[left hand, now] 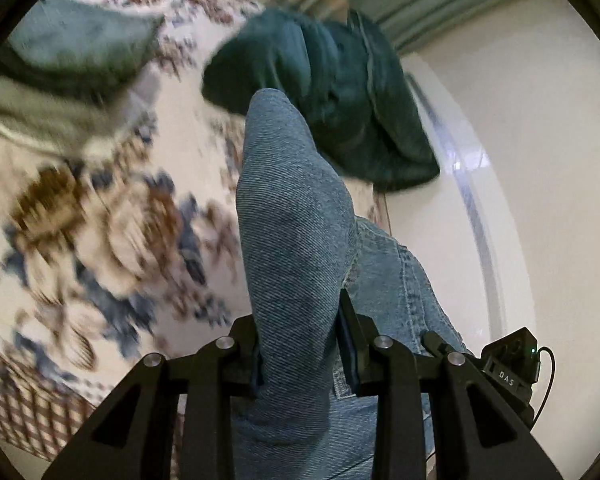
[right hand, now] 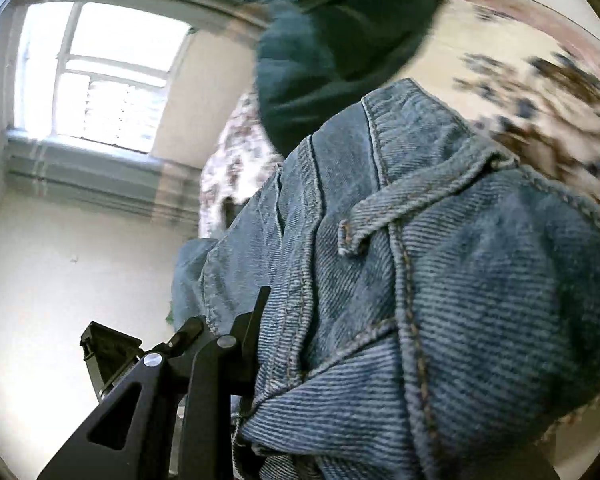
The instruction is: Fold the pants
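Note:
Blue denim pants (left hand: 296,216) rise in a fold between the two fingers of my left gripper (left hand: 300,340), which is shut on them. In the right wrist view the same pants (right hand: 440,280) fill the lower right, showing waistband, belt loop and seams. My right gripper (right hand: 320,344) is shut on this denim; only its left finger (right hand: 256,324) shows, the other is hidden under the cloth. The pants are lifted above a floral bed cover (left hand: 100,220).
A dark green garment (left hand: 332,92) lies bunched on the bed beyond the pants, also in the right wrist view (right hand: 332,40). A grey-green cushion (left hand: 80,40) sits at far left. A window (right hand: 108,76) and pale wall (left hand: 540,160) lie beyond the bed's edge.

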### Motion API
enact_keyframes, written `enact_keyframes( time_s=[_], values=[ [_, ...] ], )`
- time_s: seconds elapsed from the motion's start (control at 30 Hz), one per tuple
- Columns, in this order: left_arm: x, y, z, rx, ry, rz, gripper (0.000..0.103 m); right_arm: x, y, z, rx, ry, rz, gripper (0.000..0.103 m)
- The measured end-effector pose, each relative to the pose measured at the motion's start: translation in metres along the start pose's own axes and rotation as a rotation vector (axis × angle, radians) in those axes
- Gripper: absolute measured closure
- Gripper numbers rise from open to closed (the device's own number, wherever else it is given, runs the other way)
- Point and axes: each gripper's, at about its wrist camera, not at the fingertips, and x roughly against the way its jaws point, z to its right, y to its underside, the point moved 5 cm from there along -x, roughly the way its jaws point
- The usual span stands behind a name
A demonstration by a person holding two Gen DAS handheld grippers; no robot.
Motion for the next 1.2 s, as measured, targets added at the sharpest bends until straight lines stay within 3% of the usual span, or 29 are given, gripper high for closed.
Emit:
enact_keyframes(
  time_s=[0.17,0.37,0.53,0.63,0.7,0.8,0.87,0.93,1.07,1.2],
  values=[
    [0.055,-0.094,-0.038,-0.01,-0.007,0.049,0.076,-0.085,-0.013,-0.103,0.026,-0.047,0.007,0.075],
    [0.1,-0.237,-0.126,-0.022,-0.023,0.081,0.076,-0.226,-0.025,-0.205,0.017,-0.09,0.029,0.075],
    [0.102,-0.328,-0.211,-0.007,-0.049,0.099,0.076,-0.346,-0.031,-0.248,0.011,-0.116,0.024,0.075],
    [0.086,-0.363,-0.267,0.02,-0.063,0.078,0.076,-0.416,-0.027,-0.25,0.008,-0.093,-0.005,0.075],
    [0.071,-0.375,-0.307,0.051,-0.073,0.041,0.076,-0.45,-0.022,-0.241,-0.008,-0.074,-0.042,0.075],
    [0.041,-0.375,-0.373,0.119,-0.123,-0.044,0.076,-0.494,-0.006,-0.216,-0.012,0.022,-0.136,0.069],
    [0.031,-0.37,-0.4,0.156,-0.132,-0.063,0.075,-0.498,-0.004,-0.199,-0.041,0.052,-0.182,0.063],
    [0.031,-0.366,-0.417,0.19,-0.117,-0.05,0.075,-0.486,-0.005,-0.187,-0.047,0.055,-0.178,0.054],
    [0.037,-0.364,-0.427,0.218,-0.089,-0.037,0.073,-0.461,-0.012,-0.177,-0.02,0.13,-0.148,0.054],
    [0.039,-0.364,-0.417,0.208,-0.128,-0.052,0.071,-0.449,-0.011,-0.174,0.02,0.232,-0.175,0.046]
  ],
)
